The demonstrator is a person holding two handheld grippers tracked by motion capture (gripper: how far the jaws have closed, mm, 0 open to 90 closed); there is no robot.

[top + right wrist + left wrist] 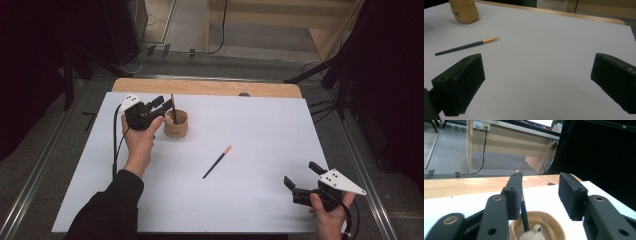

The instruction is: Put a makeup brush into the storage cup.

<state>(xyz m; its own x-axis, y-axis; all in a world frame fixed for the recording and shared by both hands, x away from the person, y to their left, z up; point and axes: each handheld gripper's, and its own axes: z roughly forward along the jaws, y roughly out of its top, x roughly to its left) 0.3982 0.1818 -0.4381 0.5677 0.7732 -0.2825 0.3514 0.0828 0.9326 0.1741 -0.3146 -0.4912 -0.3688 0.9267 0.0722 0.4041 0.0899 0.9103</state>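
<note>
Left gripper [540,195] parted, chopstick [524,213] beside one pad, unpinched.

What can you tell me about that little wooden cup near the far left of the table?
The wooden cup is small, round and light tan, with faint dark lettering on its side. It stands upright on the white table, near the far left. A dark chopstick stands in it, leaning against the rim, beside a small pale rounded piece. The left gripper hovers just above it, jaws apart, one pad close beside the chopstick.
</note>
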